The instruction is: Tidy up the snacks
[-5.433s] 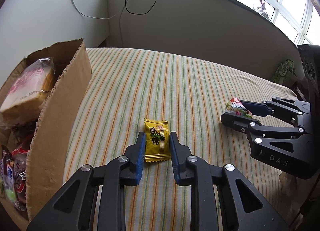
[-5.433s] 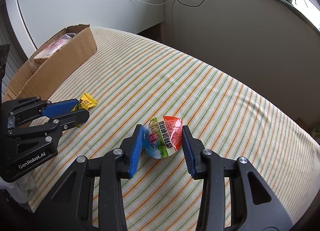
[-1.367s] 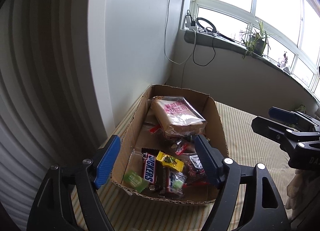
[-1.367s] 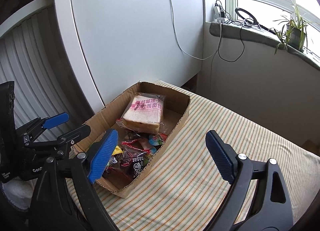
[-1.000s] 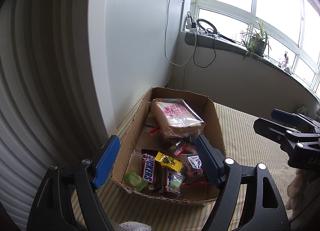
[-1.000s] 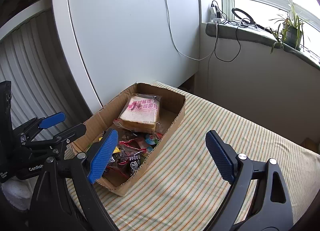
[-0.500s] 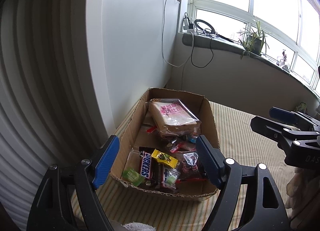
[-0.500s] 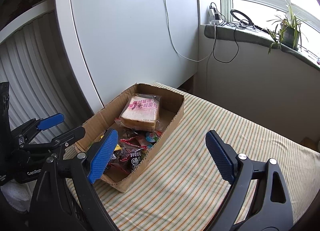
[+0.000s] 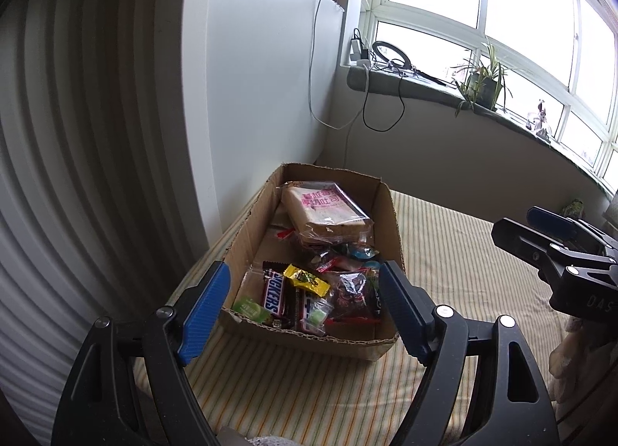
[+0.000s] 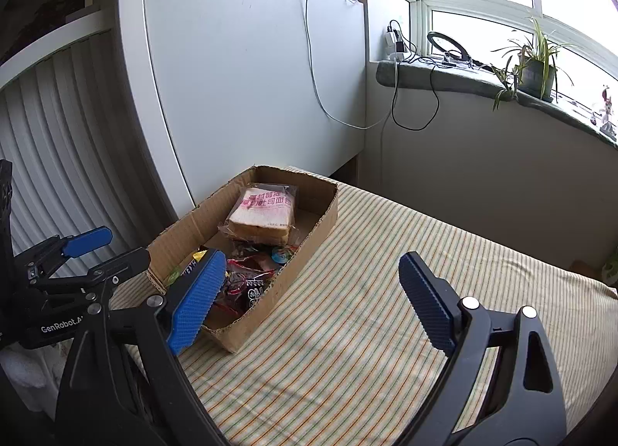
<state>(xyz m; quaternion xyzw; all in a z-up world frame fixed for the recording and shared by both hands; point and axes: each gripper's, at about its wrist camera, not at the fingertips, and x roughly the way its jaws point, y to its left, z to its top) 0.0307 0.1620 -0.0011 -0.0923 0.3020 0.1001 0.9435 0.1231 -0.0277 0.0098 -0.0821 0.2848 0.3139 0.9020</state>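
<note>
Left tool [image 9: 303,308] open, empty; right tool [image 10: 311,299] likewise open, empty. Both held above striped table [image 10: 367,330]. Cardboard box [image 9: 388,214] holds bagged bread [image 9: 324,214], Snickers bar [image 9: 274,293].

Both black skeletal plastic tongs, left [image 9: 303,308] and right [image 10: 313,301], carry ribbed blue pads, silver screws and white lettering.
</note>
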